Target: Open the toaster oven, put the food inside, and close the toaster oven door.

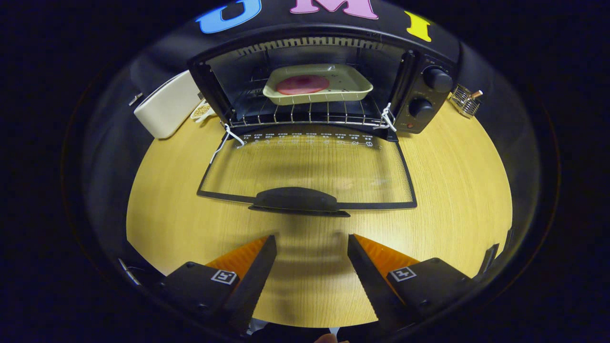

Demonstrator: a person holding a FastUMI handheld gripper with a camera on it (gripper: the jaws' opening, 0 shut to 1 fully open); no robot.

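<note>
The black toaster oven (421, 102) stands at the far side of the wooden table (457, 190), its glass door (310, 169) folded down flat toward me. The door's dark handle (295, 200) lies just ahead of my fingers. Inside, on the wire rack (310, 116), rests a pale green tray (355, 85) holding a round pink slice of food (302, 85). My gripper (312, 243) hovers above the table, short of the handle, open with nothing between its fingers.
A cream-coloured appliance (164, 109) sits left of the oven, with a small dish (202, 110) of something grainy beside it. A small wire basket (464, 100) stands to the oven's right. Two knobs (436, 80) face me on the oven's right panel.
</note>
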